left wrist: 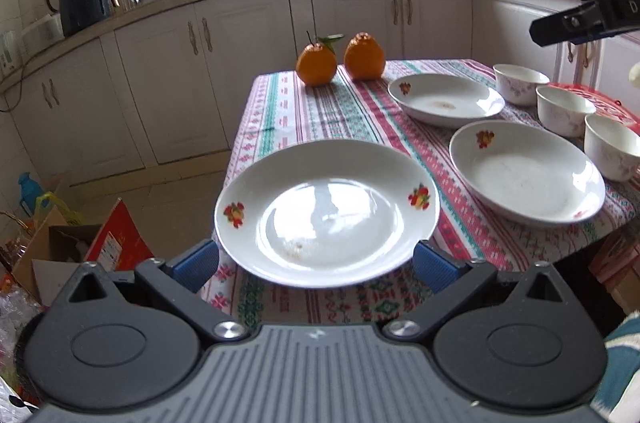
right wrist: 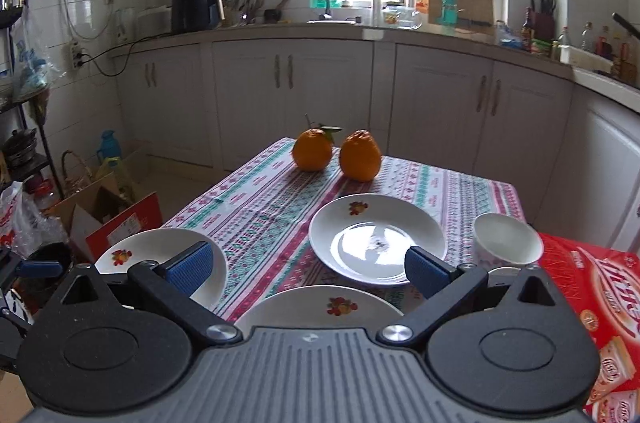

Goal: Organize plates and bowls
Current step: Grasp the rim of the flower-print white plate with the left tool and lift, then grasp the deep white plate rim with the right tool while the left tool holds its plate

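Observation:
Three white plates with fruit decals lie on the patterned tablecloth (left wrist: 304, 119). The nearest plate (left wrist: 326, 213) sits at the table's left corner, between the blue pads (left wrist: 196, 263) of my left gripper (left wrist: 316, 265), which is open and wide around it. I cannot tell whether the pads touch its rim. Two more plates (left wrist: 446, 99) (left wrist: 526, 171) lie to the right. Three white bowls (left wrist: 520, 83) (left wrist: 564, 109) (left wrist: 612, 147) stand in a row along the right side. My right gripper (right wrist: 308, 267) hovers open and empty above the near plate (right wrist: 320, 303) and far plate (right wrist: 378, 243).
Two oranges (left wrist: 316, 65) (left wrist: 364, 57) stand at the table's far end. A red box (right wrist: 592, 283) lies at the table's right edge beside a bowl (right wrist: 508, 239). Cardboard boxes and bags (left wrist: 80, 247) crowd the floor to the left. Kitchen cabinets (left wrist: 240, 63) run behind.

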Demonstrator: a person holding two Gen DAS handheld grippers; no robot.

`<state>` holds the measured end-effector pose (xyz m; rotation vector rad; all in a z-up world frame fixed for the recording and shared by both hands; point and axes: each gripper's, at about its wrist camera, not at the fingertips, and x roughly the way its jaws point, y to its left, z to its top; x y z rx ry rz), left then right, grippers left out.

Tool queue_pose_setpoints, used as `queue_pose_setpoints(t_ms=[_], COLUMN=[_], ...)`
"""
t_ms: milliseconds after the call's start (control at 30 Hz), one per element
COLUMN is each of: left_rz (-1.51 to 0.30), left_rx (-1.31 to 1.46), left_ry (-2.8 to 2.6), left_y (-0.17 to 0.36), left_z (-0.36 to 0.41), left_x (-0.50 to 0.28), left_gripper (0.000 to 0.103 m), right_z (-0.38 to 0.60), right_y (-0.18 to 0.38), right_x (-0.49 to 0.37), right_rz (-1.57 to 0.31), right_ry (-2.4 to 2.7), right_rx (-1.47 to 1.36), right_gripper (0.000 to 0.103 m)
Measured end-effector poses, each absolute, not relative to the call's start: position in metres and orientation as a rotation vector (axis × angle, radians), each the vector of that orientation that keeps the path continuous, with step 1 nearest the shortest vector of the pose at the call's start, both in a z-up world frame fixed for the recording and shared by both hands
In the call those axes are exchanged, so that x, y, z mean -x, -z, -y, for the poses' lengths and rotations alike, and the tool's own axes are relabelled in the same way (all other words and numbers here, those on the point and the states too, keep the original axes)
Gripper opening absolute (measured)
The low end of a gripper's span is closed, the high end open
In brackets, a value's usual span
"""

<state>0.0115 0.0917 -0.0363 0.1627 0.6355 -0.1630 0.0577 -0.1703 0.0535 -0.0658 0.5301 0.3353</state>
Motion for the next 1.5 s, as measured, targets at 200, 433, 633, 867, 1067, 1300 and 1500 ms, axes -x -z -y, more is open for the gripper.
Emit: queue_pose_setpoints(t_ms=[200,433,633,867,1067,1300,1500], left_rz=[-0.71,-0.738,-0.751,-0.746,-0.746,-0.707,-0.681], left_rx=[-0.102,-0.142,-0.122,-0.114,-0.116,-0.108,-0.105], left_ry=[0.197,0.243,0.271,0.281,0.292,0.298,0.29], left_y=[0.06,0.072,0.073,0.074,0.075,0.078,0.079], left_z=[-0.108,-0.105,-0.111,-0.114,-0.115,-0.117,-0.117], left_x=[-0.023,-0.04,-0.049,-0.054,-0.055,-0.049,-0.045], left_gripper=[0.102,0.102,0.103,0.103,0.103,0.103,0.103], right_z=[0.152,0.142,0.13,0.111,0.091,0.063,0.047], right_y=[-0.033,-0.023,-0.017,-0.011,-0.008,0.005,0.028], right_x=[-0.074,-0.095,-0.11,-0.124,-0.14,-0.166,-0.197], right_rz=[-0.614,-0.663,-0.697,-0.744,-0.785,-0.868,-1.0], right_ry=[-0.36,-0.364,-0.386,-0.46,-0.579,-0.734,-0.774], right_rx=[0.086,0.099,0.118,0.151,0.161,0.184,0.172], right_gripper=[0.103,0.103,0.103,0.103,0.103,0.103,0.103])
